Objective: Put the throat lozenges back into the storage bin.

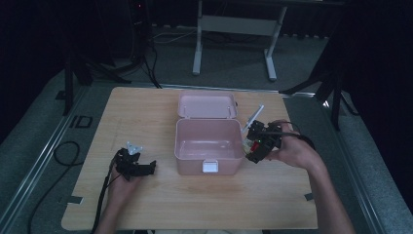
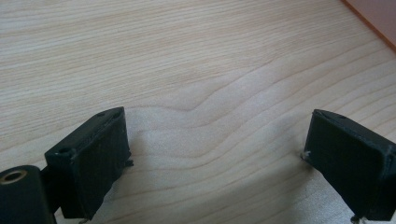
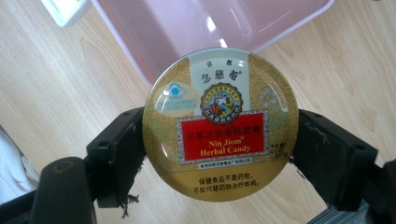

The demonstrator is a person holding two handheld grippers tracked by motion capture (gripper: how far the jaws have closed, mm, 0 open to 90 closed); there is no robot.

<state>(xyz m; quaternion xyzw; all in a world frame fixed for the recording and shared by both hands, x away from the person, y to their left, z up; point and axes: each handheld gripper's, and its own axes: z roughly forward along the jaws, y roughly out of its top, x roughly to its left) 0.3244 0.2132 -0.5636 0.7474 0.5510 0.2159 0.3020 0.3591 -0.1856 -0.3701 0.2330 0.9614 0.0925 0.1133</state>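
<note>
A light wooden bench (image 1: 146, 105) stands on grey carpet (image 1: 234, 63); beyond it, far, a white-legged desk frame (image 1: 234, 29) in a dark room.

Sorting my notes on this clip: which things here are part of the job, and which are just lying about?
In the job:
- round candy tin, clamped in the right hand-held gripper
- open pink box, beside that tin

Lying about:
- left hand-held gripper, open over bare table
- white desk frame behind the table
- floor cable
</note>
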